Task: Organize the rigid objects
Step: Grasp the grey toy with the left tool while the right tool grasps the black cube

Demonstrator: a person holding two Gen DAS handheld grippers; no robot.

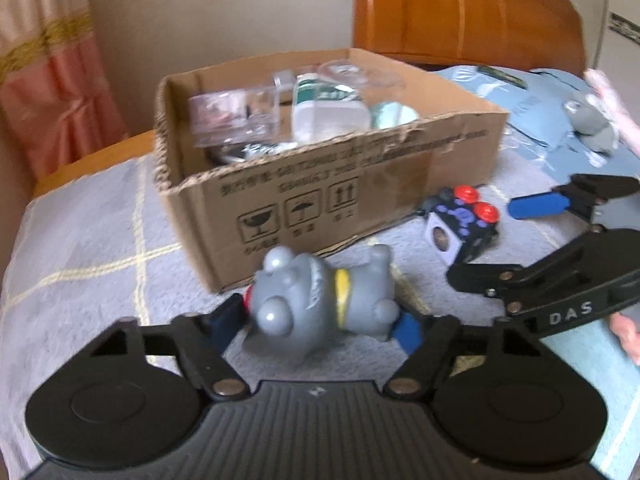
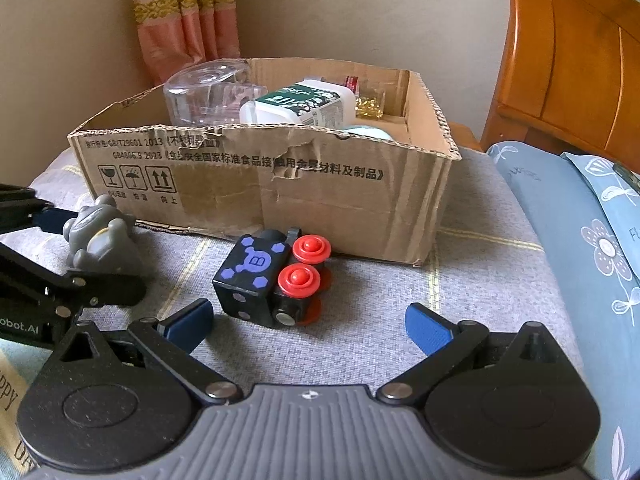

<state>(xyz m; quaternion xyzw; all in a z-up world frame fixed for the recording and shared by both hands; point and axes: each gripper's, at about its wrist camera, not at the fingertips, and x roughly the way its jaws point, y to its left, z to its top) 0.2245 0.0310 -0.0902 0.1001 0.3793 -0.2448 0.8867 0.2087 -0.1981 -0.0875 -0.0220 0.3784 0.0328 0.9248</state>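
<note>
A grey toy animal [image 1: 320, 296] with a yellow collar lies on its side in front of the cardboard box [image 1: 360, 148]. My left gripper [image 1: 316, 324] is shut on it, one blue pad at its head and one at its feet. The right wrist view shows the same toy [image 2: 100, 236] at the far left, between the left gripper's fingers [image 2: 98, 252]. A black toy block with red wheels and purple marks [image 2: 272, 280] sits on the blanket just ahead of my open right gripper [image 2: 310, 328], touching neither pad. In the left view it [image 1: 460, 224] lies beside the right gripper [image 1: 486, 242].
The box [image 2: 280, 184] holds clear plastic containers [image 2: 208, 92], a white bottle with a green label [image 2: 304, 104] and other small items. A grey checked blanket [image 2: 380, 288] covers the surface. Blue floral bedding [image 2: 592, 232], a wooden headboard [image 2: 580, 60] and another grey toy [image 1: 592, 124] lie to the right.
</note>
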